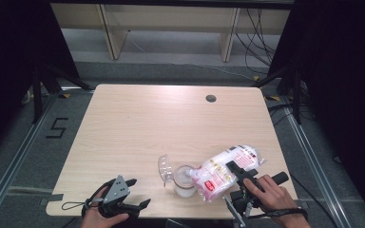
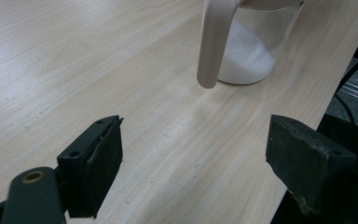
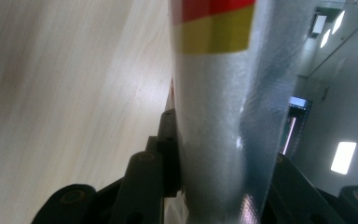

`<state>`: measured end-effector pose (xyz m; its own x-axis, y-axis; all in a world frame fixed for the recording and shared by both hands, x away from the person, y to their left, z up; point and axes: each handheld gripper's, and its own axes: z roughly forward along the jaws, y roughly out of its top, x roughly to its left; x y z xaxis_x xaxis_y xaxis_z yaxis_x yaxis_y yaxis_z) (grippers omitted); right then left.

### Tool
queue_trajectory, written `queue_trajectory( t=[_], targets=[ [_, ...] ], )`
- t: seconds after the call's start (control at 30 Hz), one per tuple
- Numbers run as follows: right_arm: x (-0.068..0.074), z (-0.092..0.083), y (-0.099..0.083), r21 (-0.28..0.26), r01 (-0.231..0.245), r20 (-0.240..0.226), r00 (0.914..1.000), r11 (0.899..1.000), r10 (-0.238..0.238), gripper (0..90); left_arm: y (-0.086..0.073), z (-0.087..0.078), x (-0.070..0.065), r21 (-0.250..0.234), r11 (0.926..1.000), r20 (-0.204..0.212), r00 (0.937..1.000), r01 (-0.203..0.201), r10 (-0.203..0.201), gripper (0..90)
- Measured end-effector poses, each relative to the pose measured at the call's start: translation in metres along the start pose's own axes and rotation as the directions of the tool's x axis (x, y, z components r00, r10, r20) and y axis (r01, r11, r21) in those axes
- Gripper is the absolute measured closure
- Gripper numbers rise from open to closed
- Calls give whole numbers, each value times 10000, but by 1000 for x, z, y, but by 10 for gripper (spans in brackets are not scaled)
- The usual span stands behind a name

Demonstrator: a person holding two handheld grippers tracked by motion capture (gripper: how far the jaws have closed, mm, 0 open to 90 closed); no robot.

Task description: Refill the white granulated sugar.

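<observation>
A clear jar (image 1: 184, 183) holding white granules stands near the table's front edge, with its clear lid (image 1: 165, 168) flipped open to the left. A plastic bag (image 1: 223, 172) with pink and red print lies tilted, its lower end at the jar's mouth. My right gripper (image 1: 236, 171) is shut on the bag's side, held by a hand at the front right. In the right gripper view the bag (image 3: 219, 116) is pinched between the black jaws. My left gripper (image 1: 139, 193) stands open left of the jar, nothing between its jaws. The left gripper view shows the jar (image 2: 249, 56) ahead, with a beige strap (image 2: 213, 42) hanging in front of it.
The wooden table (image 1: 138, 123) has a round cable hole (image 1: 211, 98) at the back right. Both hands work close to the front edge. Black stand legs (image 1: 47, 76) rise at the table's left and right; a light shelf unit (image 1: 171, 28) is beyond.
</observation>
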<state>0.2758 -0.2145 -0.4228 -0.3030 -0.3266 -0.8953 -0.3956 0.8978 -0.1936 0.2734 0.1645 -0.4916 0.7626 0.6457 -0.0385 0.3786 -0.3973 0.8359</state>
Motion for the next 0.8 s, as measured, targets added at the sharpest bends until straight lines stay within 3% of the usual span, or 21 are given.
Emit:
queue_trajectory(
  t=[0.13, 0.2, 0.27, 0.3, 0.37, 0.4, 0.43, 0.47, 0.63, 0.73, 0.77, 0.8],
  targets=[
    [2, 1, -1, -69, -373, -69, 9993, 9993, 372, 731, 0, 0, 0, 27, 10000, 9, 10000, -37, 37, 185],
    [0, 2, -2, -180, -146, 79, 9999, 9997, 147, 731, 0, 0, -1, -35, 10000, -7, 10000, 45, -45, 185],
    [1, 1, -3, -113, -386, -11, 9993, 9992, 386, 731, 0, 0, -1, -36, 10000, -9, 10000, 48, -48, 185],
    [0, 1, -3, -110, -268, 0, 9996, 9996, 268, 732, 0, 1, -1, -31, 10000, -4, 10000, 46, -46, 185],
    [0, 0, -4, -162, -451, -7, 9990, 9988, 451, 732, 0, 1, -1, -10, 10000, 4, 10000, 36, -36, 185],
    [2, 0, -5, -79, -767, -41, 9970, 9970, 767, 732, 0, 0, -1, -10, 10000, -2, 10000, 40, -40, 185],
    [-2, 1, -5, -259, -397, 88, 9992, 9989, 399, 732, 0, 0, -1, -17, 10000, 2, 10000, 32, -32, 185],
    [-2, 1, -5, -292, -472, 23, 9989, 9985, 473, 733, 0, 0, 0, 54, 10000, -5, 10000, -45, 45, 184],
    [-1, 2, -12, -820, -1373, -117, 9905, 9871, 1368, 735, 0, 0, 0, 48, 10000, -6, 10000, -37, 37, 185],
    [2, 2, -14, -675, -1983, -378, 9799, 9778, 1961, 736, 0, 1, 0, -4, 10000, 9, 10000, 36, -36, 185],
    [1, 3, -15, -831, -1994, -348, 9798, 9764, 1971, 736, 0, 1, -1, -7, 10000, 12, 10000, 32, -32, 185],
    [3, 4, -16, -897, -2239, -410, 9744, 9705, 2210, 737, 0, 1, -1, -12, 10000, 14, 10000, 33, -33, 185]
  ],
)
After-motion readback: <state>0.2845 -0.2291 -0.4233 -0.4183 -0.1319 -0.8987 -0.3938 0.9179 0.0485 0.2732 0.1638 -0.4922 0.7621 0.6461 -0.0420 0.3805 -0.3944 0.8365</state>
